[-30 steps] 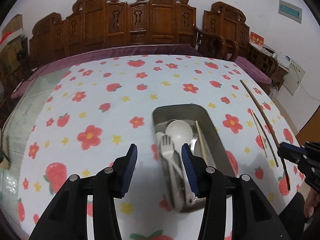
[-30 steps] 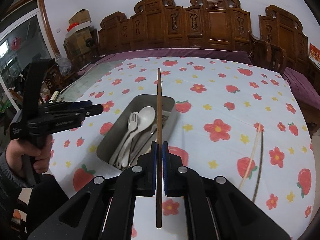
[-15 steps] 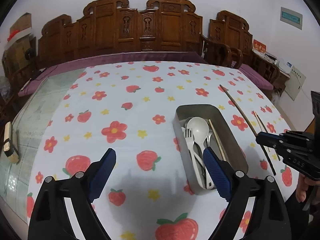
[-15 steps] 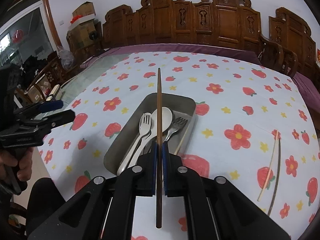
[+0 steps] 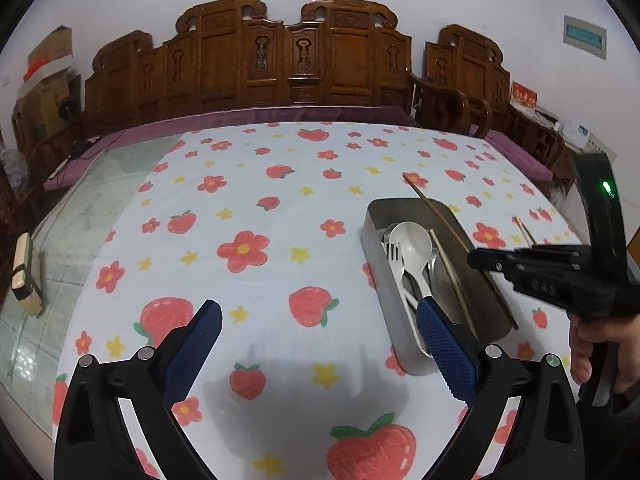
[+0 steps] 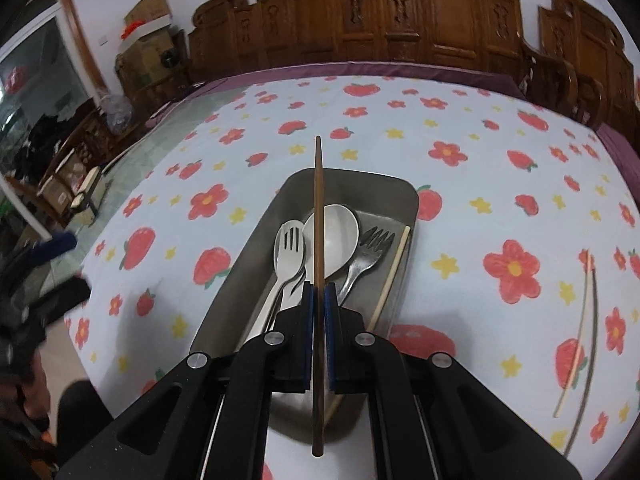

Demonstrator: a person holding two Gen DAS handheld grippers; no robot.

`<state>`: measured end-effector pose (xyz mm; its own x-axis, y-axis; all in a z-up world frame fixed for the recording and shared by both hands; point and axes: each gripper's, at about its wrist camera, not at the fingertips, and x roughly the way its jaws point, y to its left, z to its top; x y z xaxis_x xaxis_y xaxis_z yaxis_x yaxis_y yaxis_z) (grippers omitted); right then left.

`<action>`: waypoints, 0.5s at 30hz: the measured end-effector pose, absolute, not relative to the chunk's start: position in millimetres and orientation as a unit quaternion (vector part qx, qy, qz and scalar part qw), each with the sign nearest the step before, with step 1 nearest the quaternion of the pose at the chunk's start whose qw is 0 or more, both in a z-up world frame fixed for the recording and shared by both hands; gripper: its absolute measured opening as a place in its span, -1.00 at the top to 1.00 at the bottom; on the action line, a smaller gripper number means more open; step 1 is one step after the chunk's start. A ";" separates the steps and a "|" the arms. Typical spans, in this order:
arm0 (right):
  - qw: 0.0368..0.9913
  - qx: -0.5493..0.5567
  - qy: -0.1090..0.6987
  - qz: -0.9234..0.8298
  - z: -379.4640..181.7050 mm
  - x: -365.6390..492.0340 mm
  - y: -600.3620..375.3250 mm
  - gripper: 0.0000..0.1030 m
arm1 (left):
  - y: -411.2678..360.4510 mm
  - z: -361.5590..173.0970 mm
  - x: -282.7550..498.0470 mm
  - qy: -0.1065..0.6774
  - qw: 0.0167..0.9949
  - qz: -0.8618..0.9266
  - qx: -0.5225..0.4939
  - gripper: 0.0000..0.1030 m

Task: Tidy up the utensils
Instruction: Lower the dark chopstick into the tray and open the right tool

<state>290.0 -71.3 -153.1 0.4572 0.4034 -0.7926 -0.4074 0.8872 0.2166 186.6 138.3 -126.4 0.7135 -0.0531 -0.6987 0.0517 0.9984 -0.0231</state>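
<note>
Right claw (image 6: 318, 334) nearest the lens, clamped tight on a dark brown wooden chopstick (image 6: 318, 216) that runs straight toward 12 o'clock over the rectangular brushed-steel tray (image 6: 404, 192). Below it in the tray: white plastic fork (image 6: 289, 240), pale round-bowled spoon (image 6: 338, 236), steel fork (image 6: 372, 246), one light bamboo chopstick (image 6: 394, 268) along the 3 o'clock wall. Step in hand, as judged: lay the dark stick in. Do it well by lowering until it nearly touches, keeping it parallel to the tray's long walls, aiming for the gap beside the bamboo stick, then release; its far tip overhangs the far rim, so draw back first. Left claw (image 5: 318, 338) has just been opening, now stands wide with nothing between, over strawberry-print bench cloth (image 5: 256, 200). Farther out at 3 o'clock, two more chopsticks (image 6: 586, 320) lie on the cloth, well apart from the tray.
</note>
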 end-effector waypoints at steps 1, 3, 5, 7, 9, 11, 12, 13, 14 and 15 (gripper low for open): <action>0.853 0.007 0.467 0.233 -155.6 293.8 -70.3 0.87 | 138.3 -126.9 186.1 0.377 0.926 -0.028 0.000 -0.83; 0.851 0.016 0.475 0.224 -161.4 299.5 -66.8 0.87 | 138.3 -126.9 185.3 0.379 0.925 -0.031 -0.004 -0.83; 0.850 0.015 0.479 0.218 -166.3 301.4 -63.8 0.87 | 138.0 -125.5 184.4 0.378 0.925 -0.033 -0.006 -0.83; 0.848 0.010 0.484 0.213 -173.4 299.5 -59.6 0.87 | 137.2 -124.2 183.6 0.375 0.926 -0.033 -0.004 -0.83; 0.848 0.005 0.487 0.211 -178.4 296.8 -57.6 0.87 | 136.8 -123.2 183.4 0.374 0.927 -0.034 -0.005 -0.83; 0.846 0.004 0.491 0.211 -183.4 295.1 -56.7 0.87 | 136.8 -123.3 183.8 0.375 0.926 -0.034 -0.007 -0.83; 0.844 0.003 0.493 0.210 -185.2 295.0 -56.8 0.87 | 137.0 -123.3 183.6 0.376 0.926 -0.035 -0.007 -0.83; 0.844 0.003 0.494 0.209 -186.6 295.0 -56.9 0.87 | 136.9 -123.0 183.5 0.376 0.926 -0.035 -0.007 -0.83; 0.843 0.001 0.495 0.210 -187.4 294.9 -56.5 0.87 | 136.9 -122.7 183.4 0.374 0.927 -0.035 -0.006 -0.83; 0.844 0.000 0.494 0.211 -187.3 294.5 -56.5 0.86 | 137.0 -123.1 183.5 0.374 0.927 -0.035 -0.007 -0.83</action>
